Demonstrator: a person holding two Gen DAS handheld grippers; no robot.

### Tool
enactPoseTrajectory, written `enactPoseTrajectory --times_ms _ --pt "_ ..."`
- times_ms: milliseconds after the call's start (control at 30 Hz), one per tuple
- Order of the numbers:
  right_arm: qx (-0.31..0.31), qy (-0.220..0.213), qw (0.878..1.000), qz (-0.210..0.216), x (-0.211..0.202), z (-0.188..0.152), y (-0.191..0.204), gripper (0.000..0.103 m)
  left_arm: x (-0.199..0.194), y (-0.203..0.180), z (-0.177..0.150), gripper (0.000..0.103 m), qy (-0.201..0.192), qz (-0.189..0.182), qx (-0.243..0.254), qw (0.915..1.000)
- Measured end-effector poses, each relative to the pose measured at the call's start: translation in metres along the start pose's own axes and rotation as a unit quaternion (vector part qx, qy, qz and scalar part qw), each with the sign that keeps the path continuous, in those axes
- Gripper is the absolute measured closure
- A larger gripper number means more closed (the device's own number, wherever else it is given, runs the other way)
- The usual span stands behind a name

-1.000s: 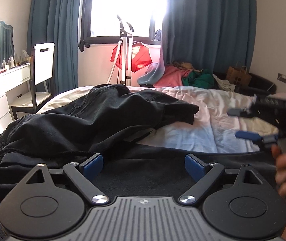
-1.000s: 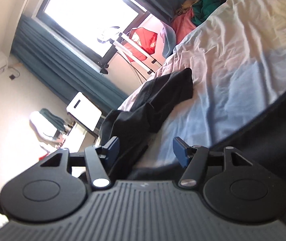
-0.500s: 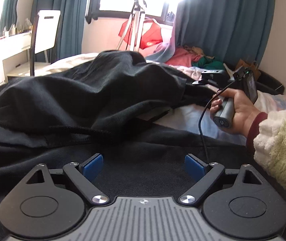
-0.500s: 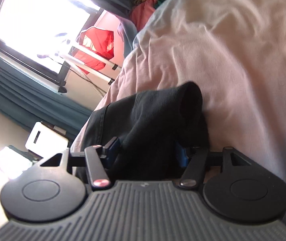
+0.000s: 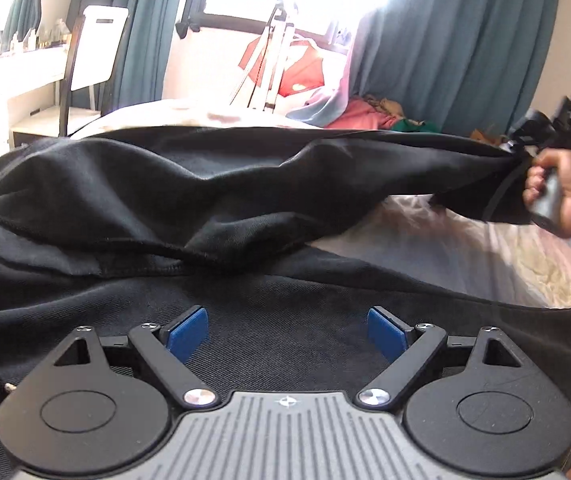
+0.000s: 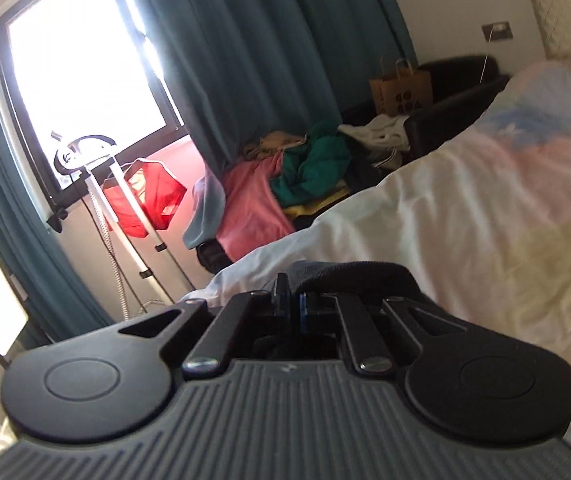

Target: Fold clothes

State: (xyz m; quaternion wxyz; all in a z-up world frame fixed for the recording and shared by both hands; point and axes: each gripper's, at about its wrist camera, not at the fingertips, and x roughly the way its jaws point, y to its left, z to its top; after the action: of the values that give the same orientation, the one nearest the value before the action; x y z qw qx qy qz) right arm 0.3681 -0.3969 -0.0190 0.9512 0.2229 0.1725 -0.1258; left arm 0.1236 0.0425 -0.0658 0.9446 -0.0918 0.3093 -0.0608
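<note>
A black garment [image 5: 205, 200] lies across the bed [image 5: 465, 248]. My left gripper [image 5: 287, 330] is open, its blue pads hovering just over the near black fabric. My right gripper [image 6: 293, 304] is shut on the end of a black sleeve [image 6: 361, 276] and holds it lifted above the bed [image 6: 485, 208]. In the left wrist view the right gripper [image 5: 525, 148] is at the far right, held in a hand, with the sleeve stretched out to it from the garment's body.
A white chair [image 5: 93, 52] and dresser stand at the left. A garment steamer stand [image 6: 125, 208] with a red top is by the window. A heap of coloured clothes [image 6: 285, 176] and a paper bag [image 6: 401, 88] lie beyond the bed.
My right gripper has closed on the black sleeve end and pulled it up and out to the right. The left gripper has stayed open over the garment.
</note>
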Motion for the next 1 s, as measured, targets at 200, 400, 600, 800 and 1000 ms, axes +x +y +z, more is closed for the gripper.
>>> enactPoseTrajectory --times_ms 200,400,600,800,1000 --pt "0.0 0.081 0.997 -0.009 -0.034 -0.036 -0.055 0.091 -0.012 -0.012 -0.001 0.014 -0.014 -0.009 0.029 0.9994" --pt "-0.004 0.141 0.99 -0.003 -0.084 -0.094 -0.08 0.044 -0.016 -0.017 -0.003 0.014 -0.021 -0.005 0.038 0.9991" --pt "0.006 0.174 0.984 0.024 -0.179 -0.116 -0.083 0.042 -0.023 -0.032 -0.019 0.014 -0.026 -0.011 0.073 0.9969" --pt "-0.016 0.126 0.991 0.044 -0.255 -0.114 -0.086 0.038 -0.031 -0.064 -0.048 0.014 -0.032 -0.025 0.153 0.9874" --pt "-0.012 0.079 0.996 0.033 -0.266 -0.101 -0.106 0.037 -0.016 -0.113 -0.066 0.014 -0.03 -0.026 0.235 0.9712"
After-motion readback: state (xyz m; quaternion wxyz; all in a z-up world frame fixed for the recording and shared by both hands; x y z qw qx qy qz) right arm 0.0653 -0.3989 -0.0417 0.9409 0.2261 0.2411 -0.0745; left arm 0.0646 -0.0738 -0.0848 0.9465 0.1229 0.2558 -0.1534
